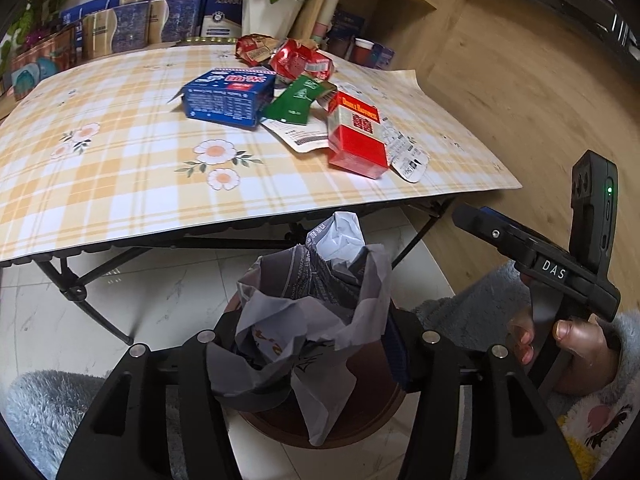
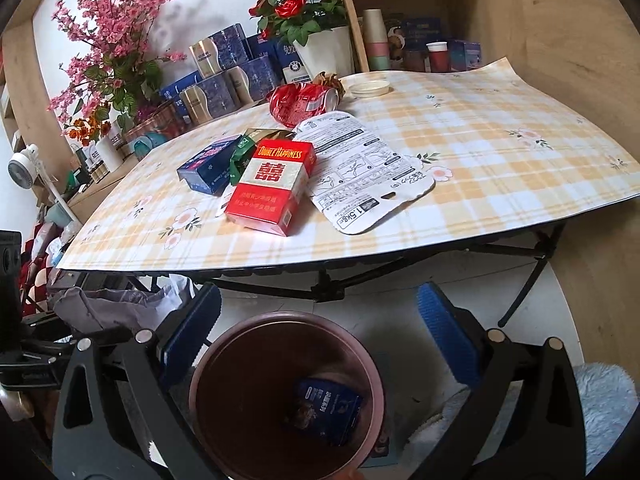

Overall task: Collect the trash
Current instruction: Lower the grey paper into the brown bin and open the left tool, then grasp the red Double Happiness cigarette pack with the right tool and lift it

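My left gripper (image 1: pixel 308 340) is shut on a crumpled grey and white paper bag (image 1: pixel 316 292), which hangs over the brown bin (image 1: pixel 356 420) on the floor. My right gripper (image 2: pixel 320 332) stands wide open with nothing between its blue pads (image 2: pixel 444 332), directly above the bin's rim (image 2: pixel 280 316). A blue packet (image 2: pixel 328 408) lies at the bottom of the bin. On the checked table (image 2: pixel 500 168) lie a red cigarette box (image 2: pixel 272 184), a white pouch (image 2: pixel 360 168), a blue box (image 2: pixel 208 168), a green packet (image 2: pixel 244 152) and a crushed red can (image 2: pixel 304 100).
A white lid (image 2: pixel 368 88) rests at the table's far side. Boxes, a potted rose plant (image 2: pixel 312 12) and pink blossoms stand behind it, and wooden shelves with cups are at the right. Black folding table legs (image 1: pixel 92 304) cross beside the bin. A person's hand (image 1: pixel 568 340) grips the right gripper's handle.
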Tool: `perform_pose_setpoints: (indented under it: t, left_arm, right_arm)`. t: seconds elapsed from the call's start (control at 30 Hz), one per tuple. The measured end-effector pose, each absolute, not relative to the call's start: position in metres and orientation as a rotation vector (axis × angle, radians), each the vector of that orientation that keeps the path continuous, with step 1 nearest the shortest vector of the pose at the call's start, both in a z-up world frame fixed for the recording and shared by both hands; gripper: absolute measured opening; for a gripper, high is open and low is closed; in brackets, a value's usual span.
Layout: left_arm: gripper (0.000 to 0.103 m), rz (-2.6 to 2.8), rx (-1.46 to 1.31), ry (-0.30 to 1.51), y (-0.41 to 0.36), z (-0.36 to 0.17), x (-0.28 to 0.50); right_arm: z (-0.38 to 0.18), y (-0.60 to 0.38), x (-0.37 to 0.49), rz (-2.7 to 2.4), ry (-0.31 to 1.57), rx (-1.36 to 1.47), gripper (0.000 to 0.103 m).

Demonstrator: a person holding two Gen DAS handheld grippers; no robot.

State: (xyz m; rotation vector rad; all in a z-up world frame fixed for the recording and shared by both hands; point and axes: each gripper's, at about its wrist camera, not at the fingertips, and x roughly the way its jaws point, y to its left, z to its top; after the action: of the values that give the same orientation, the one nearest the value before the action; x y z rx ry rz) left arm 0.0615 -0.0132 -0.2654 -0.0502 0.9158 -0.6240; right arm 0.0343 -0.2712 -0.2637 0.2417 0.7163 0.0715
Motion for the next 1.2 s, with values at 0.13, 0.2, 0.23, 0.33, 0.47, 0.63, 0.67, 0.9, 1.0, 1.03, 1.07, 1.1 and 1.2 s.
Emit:
perform_pose_setpoints:
  t: [0.13,0.2,0.23,0.33,0.47,0.63,0.67,0.9,1.0,1.03,1.07,1.1,1.2]
  left_arm:
    - [0.061,-0.63,-0.029,0.914,-0.019,-0.265,0.06]
    - [0.072,-0.627,-0.013,0.912,-0.021,-0.265,0.059]
    - [0.074,-0.625,-0.005,0.911,-0.022,-0.265,0.059]
    - [0.081,-0.605,0.007,0.908,-0.021,-0.266,0.059]
    - [0.085,-0.528,-0.013,0.895,-0.011,-0.265,0.062]
    - [0.088,-0.405,-0.081,0.855,0.012,-0.26,0.065]
    - [0.088,-0.362,-0.092,0.834,0.018,-0.257,0.064]
    - [0.092,-0.205,-0.143,0.753,0.043,-0.245,0.059]
    - [0.093,-0.156,-0.146,0.727,0.047,-0.242,0.058]
    - [0.093,-0.146,-0.146,0.72,0.049,-0.241,0.057]
    - [0.094,-0.126,-0.141,0.709,0.049,-0.24,0.056]
    - [0.095,-0.095,-0.129,0.698,0.05,-0.238,0.055]
    - [0.097,-0.044,-0.117,0.667,0.053,-0.235,0.052]
  right_arm:
    - [-0.267,-0.273,0.035,0.054,0.735,0.246,0.097]
    - [-0.267,-0.275,0.035,0.048,0.738,0.257,0.097]
    - [-0.268,-0.276,0.035,0.044,0.738,0.261,0.097]
    - [-0.269,-0.277,0.035,0.04,0.742,0.266,0.097]
    - [-0.27,-0.275,0.036,0.046,0.749,0.26,0.097]
    - [-0.27,-0.275,0.037,0.053,0.765,0.268,0.097]
    - [-0.271,-0.275,0.037,0.048,0.771,0.271,0.097]
    - [-0.269,-0.278,0.036,0.033,0.766,0.294,0.097]
    - [-0.267,-0.276,0.037,-0.001,0.769,0.264,0.097]
    - [-0.267,-0.276,0.037,-0.012,0.764,0.252,0.097]
    - [-0.266,-0.275,0.037,-0.02,0.758,0.245,0.097]
    - [-0.264,-0.275,0.036,-0.026,0.742,0.238,0.097]
    - [-0.257,-0.276,0.031,0.007,0.665,0.231,0.097]
